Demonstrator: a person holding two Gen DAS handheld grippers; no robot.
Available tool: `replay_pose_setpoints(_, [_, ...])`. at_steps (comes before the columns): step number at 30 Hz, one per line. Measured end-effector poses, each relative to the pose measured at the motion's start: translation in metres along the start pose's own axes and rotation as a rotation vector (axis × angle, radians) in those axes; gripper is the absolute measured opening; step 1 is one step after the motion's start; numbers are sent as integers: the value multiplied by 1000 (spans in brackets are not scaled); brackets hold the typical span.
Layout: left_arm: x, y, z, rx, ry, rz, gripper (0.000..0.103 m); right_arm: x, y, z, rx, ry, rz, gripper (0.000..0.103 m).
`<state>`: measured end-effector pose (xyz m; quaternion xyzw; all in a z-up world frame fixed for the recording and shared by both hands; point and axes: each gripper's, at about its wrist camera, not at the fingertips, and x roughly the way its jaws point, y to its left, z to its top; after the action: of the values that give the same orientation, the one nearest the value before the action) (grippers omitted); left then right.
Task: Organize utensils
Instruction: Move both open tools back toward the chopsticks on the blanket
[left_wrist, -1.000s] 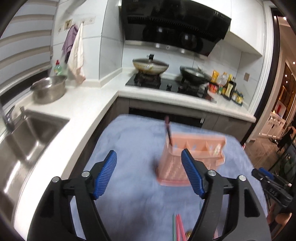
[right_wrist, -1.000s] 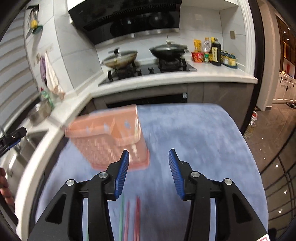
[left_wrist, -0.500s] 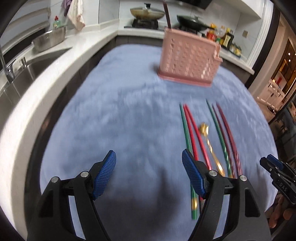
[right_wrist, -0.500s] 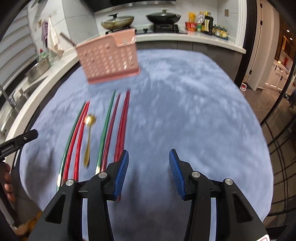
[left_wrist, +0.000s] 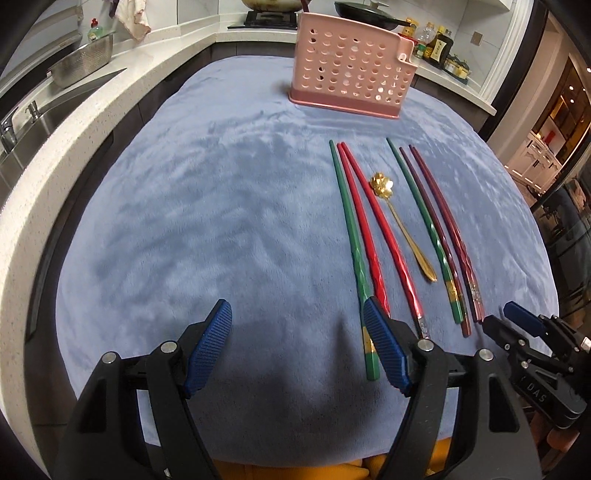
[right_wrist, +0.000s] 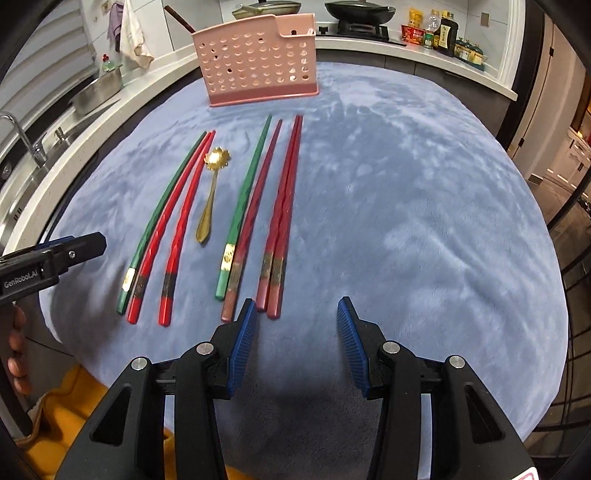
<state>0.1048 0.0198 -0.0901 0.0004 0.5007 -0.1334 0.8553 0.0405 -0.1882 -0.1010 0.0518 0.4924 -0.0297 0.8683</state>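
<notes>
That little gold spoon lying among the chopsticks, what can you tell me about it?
The small gold-coloured metal spoon has a flower-shaped, scalloped bowl and a slim handle that widens to a pointed end. It looks shiny, like polished metal. It lies flat on the blue fleecy cloth, bowl toward the pink perforated plastic holder, handle toward the camera. It sits in the gap between the two groups of chopsticks, with a red chopstick close beside it. Neither tool touches it.

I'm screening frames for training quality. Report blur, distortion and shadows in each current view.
Left wrist view: sharp, strong fisheye bending the counter edge; the left gripper casts a dark shadow on the blue cloth. Right wrist view: sharp too, chopsticks bowed by the lens, shadow under the right gripper.
</notes>
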Motion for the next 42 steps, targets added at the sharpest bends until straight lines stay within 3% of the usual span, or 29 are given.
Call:
replay_pose_setpoints(12, [2,-7,-1,24,12,-5,70,4,-13,1,49,6,-23,45])
replay_pose_setpoints(22, [4,-8,-1,27,20,-6,70,8,0,1,-16,22,-18,45])
replay_pose_setpoints(26, [5,-8,-1,28,28,-10,70,8,-10,1,20,25,-10,39])
replay_pose_setpoints(33, [9,-12,-3,43,42,-23,70,9,-15,3,32,20,-17,39])
replay_pose_setpoints(42, [20,-16,-8,50,83,-43,70,24,-6,20,3,-13,-33,39])
